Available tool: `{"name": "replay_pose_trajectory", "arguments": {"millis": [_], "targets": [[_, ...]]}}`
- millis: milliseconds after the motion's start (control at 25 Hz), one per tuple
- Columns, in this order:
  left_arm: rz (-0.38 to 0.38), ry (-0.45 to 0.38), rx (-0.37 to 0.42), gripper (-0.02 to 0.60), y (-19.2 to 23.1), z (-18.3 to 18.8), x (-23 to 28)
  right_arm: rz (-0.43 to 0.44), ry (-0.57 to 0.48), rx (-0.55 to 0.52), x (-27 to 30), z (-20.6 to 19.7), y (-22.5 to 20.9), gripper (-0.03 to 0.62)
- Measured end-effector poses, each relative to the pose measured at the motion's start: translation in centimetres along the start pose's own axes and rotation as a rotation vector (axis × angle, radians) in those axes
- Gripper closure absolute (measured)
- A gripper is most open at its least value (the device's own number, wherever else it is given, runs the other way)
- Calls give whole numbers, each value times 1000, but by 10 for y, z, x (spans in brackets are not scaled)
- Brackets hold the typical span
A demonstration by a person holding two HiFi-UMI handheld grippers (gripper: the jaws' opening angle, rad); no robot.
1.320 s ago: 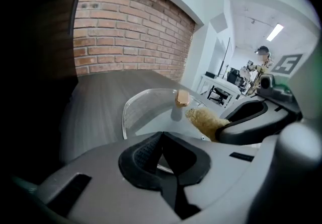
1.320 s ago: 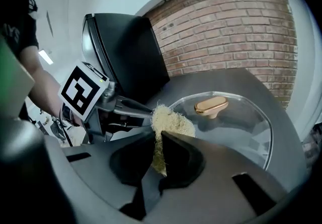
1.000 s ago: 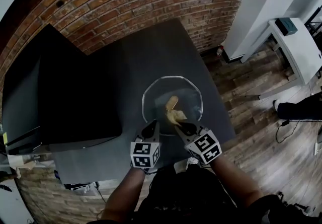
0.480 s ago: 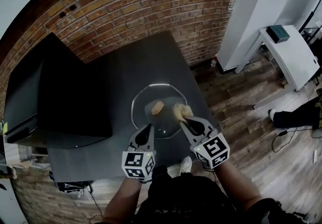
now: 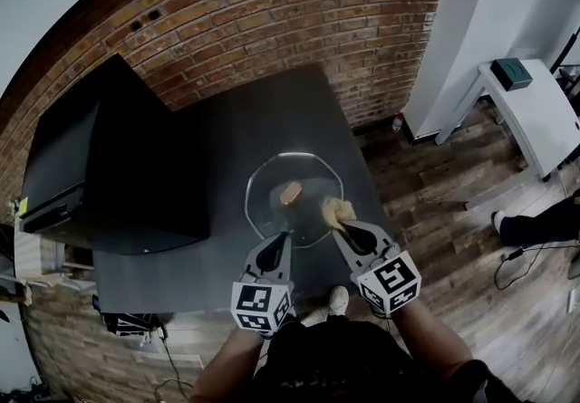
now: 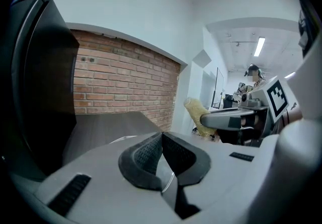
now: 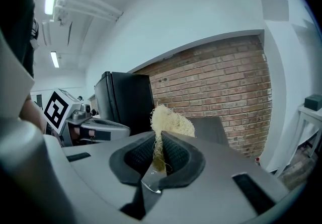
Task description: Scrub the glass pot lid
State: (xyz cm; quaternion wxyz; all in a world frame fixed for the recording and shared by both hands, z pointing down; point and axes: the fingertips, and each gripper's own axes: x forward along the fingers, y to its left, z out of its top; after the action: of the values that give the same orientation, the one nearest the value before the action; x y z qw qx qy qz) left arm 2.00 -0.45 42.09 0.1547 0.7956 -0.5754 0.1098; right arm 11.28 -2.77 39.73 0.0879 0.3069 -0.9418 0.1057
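Observation:
The round glass pot lid point(image 5: 272, 177) lies flat on the dark table point(image 5: 217, 129), its wooden knob point(image 5: 290, 192) at the middle. My left gripper point(image 5: 283, 235) is at the lid's near rim, jaws shut on the glass edge; that rim shows as a thin line point(image 6: 126, 138) past the left gripper point(image 6: 162, 153). My right gripper point(image 5: 333, 222) is shut on a pale yellow fibre scrubber point(image 5: 338, 208), which sits at the lid's right rim. The scrubber point(image 7: 170, 120) sticks up from the right gripper point(image 7: 158, 150). The scrubber point(image 6: 196, 114) also shows in the left gripper view.
A large black box-like appliance point(image 5: 109, 166) fills the table's left side. A brick wall point(image 5: 272, 12) runs behind the table. The table's near edge is just under the grippers. To the right are wooden floor point(image 5: 435, 184) and a white desk point(image 5: 535, 102).
The scrubber has moved from beside the knob at the lid's middle out to the right rim. The left gripper has stayed at the near rim.

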Motion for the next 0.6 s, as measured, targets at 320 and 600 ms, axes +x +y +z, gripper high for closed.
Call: {"name": "replay_pose_trajectory", "arguments": {"millis": [320, 600], "targets": [[-22, -17, -3, 549, 14, -1, -27, -21, 7, 8, 3, -3, 28, 553], [-82, -25, 21, 549, 34, 1, -56, -104, -11, 10, 5, 7, 64, 553]]}}
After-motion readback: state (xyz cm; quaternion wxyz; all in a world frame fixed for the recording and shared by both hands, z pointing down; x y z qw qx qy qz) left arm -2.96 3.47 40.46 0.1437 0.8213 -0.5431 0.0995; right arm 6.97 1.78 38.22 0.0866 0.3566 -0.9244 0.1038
